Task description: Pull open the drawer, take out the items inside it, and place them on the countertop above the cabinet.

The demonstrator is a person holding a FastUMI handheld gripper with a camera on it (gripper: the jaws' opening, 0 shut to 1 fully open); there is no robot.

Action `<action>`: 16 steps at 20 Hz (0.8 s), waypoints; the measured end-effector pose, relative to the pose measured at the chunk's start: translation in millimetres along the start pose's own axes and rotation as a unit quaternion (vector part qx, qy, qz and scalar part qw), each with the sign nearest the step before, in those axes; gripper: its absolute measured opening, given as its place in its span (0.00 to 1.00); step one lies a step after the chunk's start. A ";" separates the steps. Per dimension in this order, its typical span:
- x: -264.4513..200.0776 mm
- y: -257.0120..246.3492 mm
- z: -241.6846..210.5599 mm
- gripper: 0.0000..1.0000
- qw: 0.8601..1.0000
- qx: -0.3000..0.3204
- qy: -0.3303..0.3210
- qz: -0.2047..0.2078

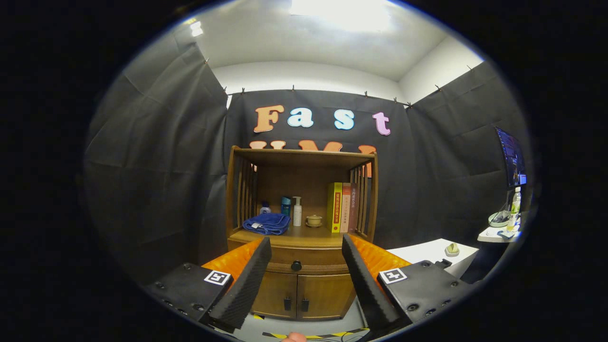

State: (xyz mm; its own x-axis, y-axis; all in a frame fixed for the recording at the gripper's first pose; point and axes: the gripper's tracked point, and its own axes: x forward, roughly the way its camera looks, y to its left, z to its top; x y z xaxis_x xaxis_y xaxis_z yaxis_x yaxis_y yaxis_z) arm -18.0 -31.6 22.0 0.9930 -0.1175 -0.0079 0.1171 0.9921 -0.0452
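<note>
We hold the gripper (304, 247) low in the frame, its fingers wide apart and clamping nothing. Between them, at centre, we see the wooden cabinet (302, 232) with its drawer (304, 262) shut and the round knob (296, 266) facing us. On the countertop (304, 236) above lie a folded blue towel (267, 223), a white pump bottle (297, 212), a small cup (314, 220) and upright books (342, 207).

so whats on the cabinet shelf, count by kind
bottles: 3 (small one, teal one, white pump one)
books: 3 (yellow, orange, brownish)
towel: 1
cup: 1
total: 8
The gripper is open, short of the shut drawer.
</note>
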 end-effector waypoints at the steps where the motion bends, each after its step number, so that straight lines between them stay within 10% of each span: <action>1: 1.1 -0.6 -1.2 0.98 1.000 -0.001 0.002 -0.001; 16: 168.7 15.3 -123.5 0.98 1.000 -0.009 0.006 0.004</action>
State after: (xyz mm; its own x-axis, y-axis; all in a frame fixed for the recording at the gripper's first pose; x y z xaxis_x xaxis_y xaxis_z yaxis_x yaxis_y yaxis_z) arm 149.7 -41.6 -103.4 0.9936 -0.1110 -0.0200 0.1095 0.9919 -0.0636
